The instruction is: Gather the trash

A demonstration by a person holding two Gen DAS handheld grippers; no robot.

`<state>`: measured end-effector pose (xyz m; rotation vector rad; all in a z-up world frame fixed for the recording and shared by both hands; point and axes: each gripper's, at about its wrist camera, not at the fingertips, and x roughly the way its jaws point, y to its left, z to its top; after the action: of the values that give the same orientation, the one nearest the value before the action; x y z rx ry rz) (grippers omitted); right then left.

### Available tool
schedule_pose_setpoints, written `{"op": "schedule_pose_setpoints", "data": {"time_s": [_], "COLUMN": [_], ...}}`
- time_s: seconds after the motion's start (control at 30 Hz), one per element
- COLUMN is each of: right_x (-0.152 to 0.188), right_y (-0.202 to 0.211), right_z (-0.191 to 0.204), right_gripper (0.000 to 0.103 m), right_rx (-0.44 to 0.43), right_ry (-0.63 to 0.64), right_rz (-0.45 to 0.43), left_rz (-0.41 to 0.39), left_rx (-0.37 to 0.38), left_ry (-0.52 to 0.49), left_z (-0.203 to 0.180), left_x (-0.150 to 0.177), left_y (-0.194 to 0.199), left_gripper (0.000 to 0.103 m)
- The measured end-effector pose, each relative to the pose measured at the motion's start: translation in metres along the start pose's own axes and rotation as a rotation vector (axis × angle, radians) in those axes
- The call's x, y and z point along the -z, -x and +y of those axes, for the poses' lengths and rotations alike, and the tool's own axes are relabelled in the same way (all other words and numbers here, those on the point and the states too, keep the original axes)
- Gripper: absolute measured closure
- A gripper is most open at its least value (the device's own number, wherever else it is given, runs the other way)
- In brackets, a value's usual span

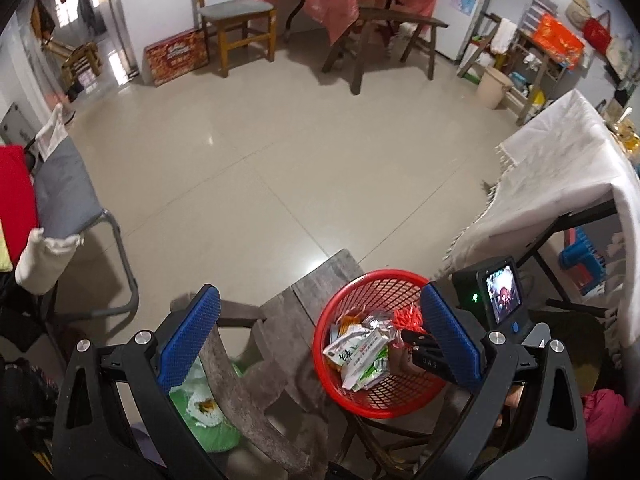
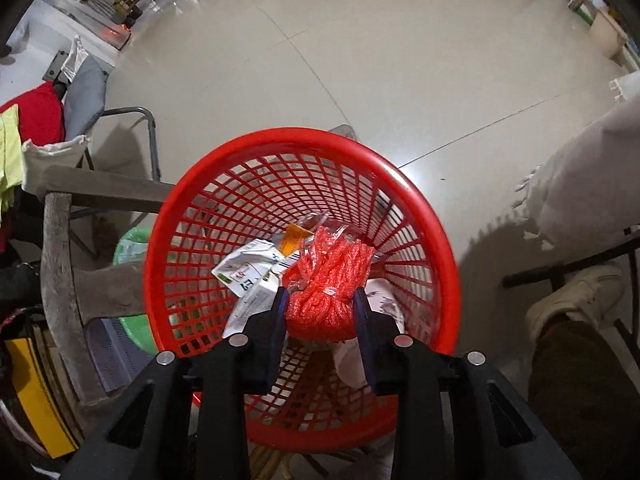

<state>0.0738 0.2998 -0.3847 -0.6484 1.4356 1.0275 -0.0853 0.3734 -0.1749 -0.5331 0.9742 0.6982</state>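
A red mesh basket [image 1: 372, 274] [image 2: 240, 140] stands on a weathered wooden bench [image 1: 280, 320]. Inside it lie green-and-white wrappers [image 1: 360, 352] [image 2: 252, 276] and an orange packet. My right gripper [image 2: 320, 292] reaches down into the basket, its blue pads closed against the sides of a crumpled red net bundle [image 2: 328, 276] [image 1: 408, 316]. In the left wrist view its dark fingers [image 1: 420, 344] show inside the basket. My left gripper [image 1: 320, 292] hangs wide open above the bench and basket, with nothing between its blue pads.
A green bin with white waste [image 1: 204, 404] sits beneath the bench. A folding chair with grey cloth [image 1: 64, 192] stands at the left. At the right is a table under a white cloth [image 1: 568, 168]. A person's white shoe [image 2: 572, 300] is beside the basket.
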Motion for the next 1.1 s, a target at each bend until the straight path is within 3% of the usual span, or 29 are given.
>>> {"op": "schedule_pose_setpoints", "data": {"time_s": [0.03, 0.13, 0.33, 0.5, 0.77, 0.9, 1.1], "right_x": [-0.001, -0.001, 0.008, 0.028, 0.071, 0.099, 0.135], "right_y": [0.0, 0.007, 0.027, 0.081, 0.168, 0.204, 0.227], "right_z": [-0.001, 0.005, 0.006, 0.013, 0.02, 0.018, 0.014], "right_gripper": [0.06, 0.055, 0.055, 0.055, 0.046, 0.043, 0.036], "right_rx": [-0.001, 0.019, -0.007, 0.006, 0.03, 0.081, 0.15], "right_ry": [0.004, 0.039, 0.078, 0.13, 0.154, 0.135, 0.081], "right_rz": [-0.007, -0.044, -0.094, -0.246, -0.428, -0.501, -0.524], "left_rz": [0.006, 0.019, 0.014, -0.046, -0.136, -0.175, -0.181], "left_rx": [-0.003, -0.038, -0.095, -0.142, -0.126, -0.078, -0.078], "left_ry": [0.005, 0.023, -0.003, -0.059, -0.095, -0.123, -0.252], "left_z": [-0.001, -0.004, -0.025, -0.051, -0.062, -0.065, -0.069], "left_x": [0.001, 0.007, 0.013, 0.02, 0.038, 0.047, 0.073], "left_y": [-0.001, -0.001, 0.016, 0.046, 0.084, 0.089, 0.072], "left_gripper": [0.007, 0.007, 0.007, 0.007, 0.007, 0.007, 0.007]}}
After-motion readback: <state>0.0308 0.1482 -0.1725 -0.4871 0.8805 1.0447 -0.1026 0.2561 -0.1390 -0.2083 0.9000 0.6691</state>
